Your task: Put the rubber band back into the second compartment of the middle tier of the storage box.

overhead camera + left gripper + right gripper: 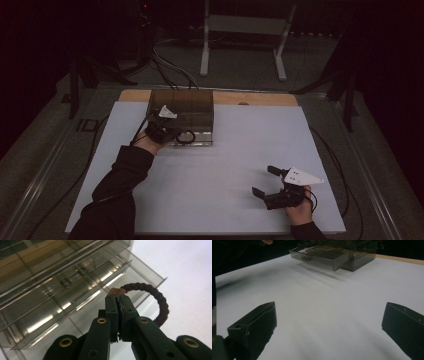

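Note:
A smoky clear plastic drawer box (182,107) stands at the back left of the white table, its lowest drawer (192,137) pulled out toward me. My left gripper (172,134) hovers over that drawer, shut on a dark braided ring (187,137) with a brown clasp. In the left gripper view the jaws pinch the ring (160,302) near its clasp (117,291), just above the open drawer (82,315). My right gripper (266,181) rests open near the front right, nothing between its jaws; its view shows the drawer box (337,253) far off.
A white mat (225,165) covers the table, with a strip of wooden edge (255,98) at the back. Cables trail off both sides. A white metal stand (245,35) is on the floor behind the table.

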The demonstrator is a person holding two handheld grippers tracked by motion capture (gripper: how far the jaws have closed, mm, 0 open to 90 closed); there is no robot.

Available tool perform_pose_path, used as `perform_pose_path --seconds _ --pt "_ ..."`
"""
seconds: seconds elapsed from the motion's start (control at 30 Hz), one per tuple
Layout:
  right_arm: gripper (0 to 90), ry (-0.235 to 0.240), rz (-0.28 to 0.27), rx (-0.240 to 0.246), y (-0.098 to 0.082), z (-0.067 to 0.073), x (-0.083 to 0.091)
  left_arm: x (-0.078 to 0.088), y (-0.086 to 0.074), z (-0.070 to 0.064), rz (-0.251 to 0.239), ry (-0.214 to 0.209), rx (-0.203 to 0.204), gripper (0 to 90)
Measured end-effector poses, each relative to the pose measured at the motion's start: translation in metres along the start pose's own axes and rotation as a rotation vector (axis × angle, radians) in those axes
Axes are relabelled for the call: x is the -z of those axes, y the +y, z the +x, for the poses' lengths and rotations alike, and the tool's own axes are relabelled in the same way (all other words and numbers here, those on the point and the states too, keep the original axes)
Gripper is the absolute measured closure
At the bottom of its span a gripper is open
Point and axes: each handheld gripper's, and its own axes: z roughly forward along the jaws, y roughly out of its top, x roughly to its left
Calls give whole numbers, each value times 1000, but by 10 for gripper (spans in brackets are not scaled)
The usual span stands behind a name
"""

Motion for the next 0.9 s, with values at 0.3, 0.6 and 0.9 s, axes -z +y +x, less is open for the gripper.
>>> perform_pose_path --seconds 0.3,0.6,0.9 --pt "0 1 5 3 0 0 0 -8 1 17 17 25 11 885" --pt "0 4 5 1 0 0 -1 -21 0 25 36 43 16 885" --pt "0 3 1 -4 0 -1 0 -31 -6 29 67 71 9 885"
